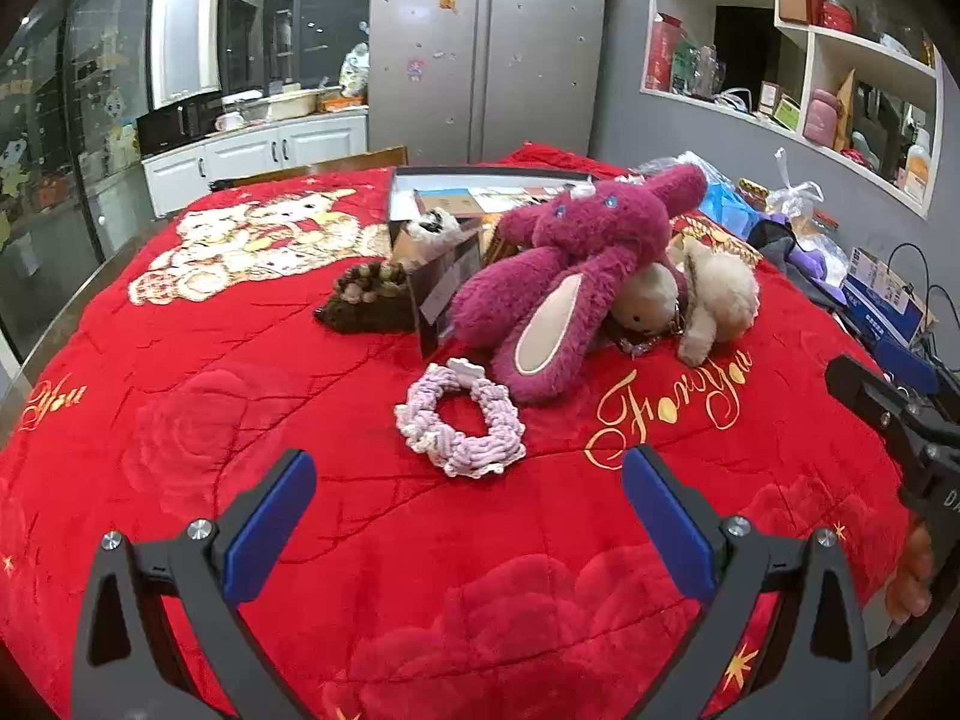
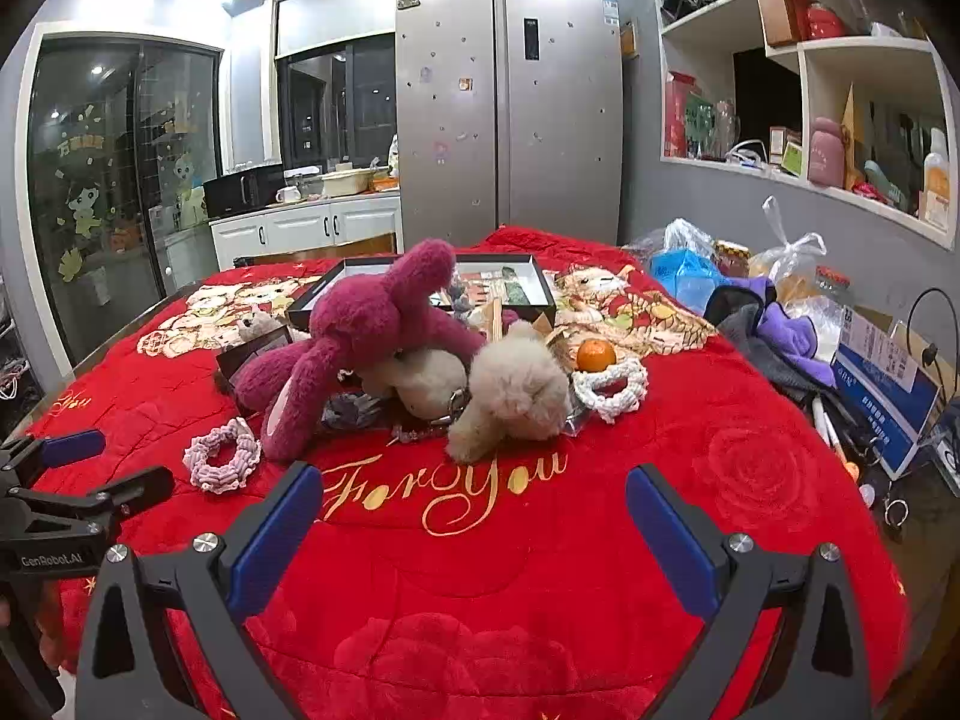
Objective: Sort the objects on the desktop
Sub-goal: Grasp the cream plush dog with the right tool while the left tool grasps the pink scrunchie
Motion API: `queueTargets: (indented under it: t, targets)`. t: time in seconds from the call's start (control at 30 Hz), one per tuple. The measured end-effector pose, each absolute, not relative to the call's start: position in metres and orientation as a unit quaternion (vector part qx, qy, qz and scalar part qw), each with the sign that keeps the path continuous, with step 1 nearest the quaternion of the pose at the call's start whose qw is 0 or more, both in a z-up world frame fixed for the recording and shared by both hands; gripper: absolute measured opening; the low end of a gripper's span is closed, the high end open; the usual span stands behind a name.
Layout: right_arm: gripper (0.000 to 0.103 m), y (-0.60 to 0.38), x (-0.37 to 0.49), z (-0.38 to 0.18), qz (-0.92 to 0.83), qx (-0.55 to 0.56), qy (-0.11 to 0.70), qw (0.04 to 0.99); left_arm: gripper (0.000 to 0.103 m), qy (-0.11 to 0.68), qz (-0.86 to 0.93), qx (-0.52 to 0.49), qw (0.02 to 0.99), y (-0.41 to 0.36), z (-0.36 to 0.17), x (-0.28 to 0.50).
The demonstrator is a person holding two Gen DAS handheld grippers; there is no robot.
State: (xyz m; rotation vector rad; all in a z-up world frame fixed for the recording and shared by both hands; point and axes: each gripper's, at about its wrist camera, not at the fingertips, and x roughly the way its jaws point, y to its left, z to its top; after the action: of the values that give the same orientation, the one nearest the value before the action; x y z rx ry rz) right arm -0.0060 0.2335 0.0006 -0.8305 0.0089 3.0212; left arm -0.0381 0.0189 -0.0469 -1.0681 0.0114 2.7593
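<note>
Left claw: the left gripper stands spread wide with nothing between its blue pads, low over the red blanket.
Pink scrunchie: the pink knitted scrunchie lies flat on the blanket at twelve o'clock from the left claw, near but apart from it.
Magenta toy: the magenta plush rabbit sprawls beyond the scrunchie at about one o'clock, one long ear just beside the ring.
Right claw: the right gripper is also spread wide and empty, above the gold lettering.
Cream toys: the cream plush toy lies at twelve o'clock from the right claw, with a second pale plush touching it under the rabbit.
Right view only: a small orange sits on or just behind a white knitted ring at one o'clock; which one I cannot tell for sure.
Left view only: a brown spiky plush lies at eleven o'clock, beside a black box part that leans tilted.
Tray: an open black tray sits behind the toys.
Pose: both claws tip downward toward the table; fingers of a hand show at the right edge of the left view, by the right tool.
</note>
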Motion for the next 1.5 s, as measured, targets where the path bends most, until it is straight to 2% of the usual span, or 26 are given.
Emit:
queueTargets:
  t: [0.6, 0.87, 1.17, 1.5]
  targets:
    - [0.103, 0.242, -0.092, -0.009, 0.948, -0.314, -0.018, 0.044, 0.103, 0.032, 0.903, -0.413, 0.112, 0.035, -0.076, -0.09]
    - [0.103, 0.244, -0.128, -0.026, 0.935, -0.347, -0.043, 0.062, 0.103, 0.009, 0.889, -0.446, 0.108, 0.021, -0.095, -0.109]
    - [0.103, 0.243, -0.158, -0.053, 0.921, -0.382, -0.045, 0.059, 0.103, 0.043, 0.88, -0.461, 0.106, 0.034, -0.108, -0.122]
    - [0.103, 0.271, -0.17, -0.064, 0.91, -0.409, 0.063, 0.039, 0.103, 0.041, 0.88, -0.461, 0.107, 0.033, -0.108, -0.129]
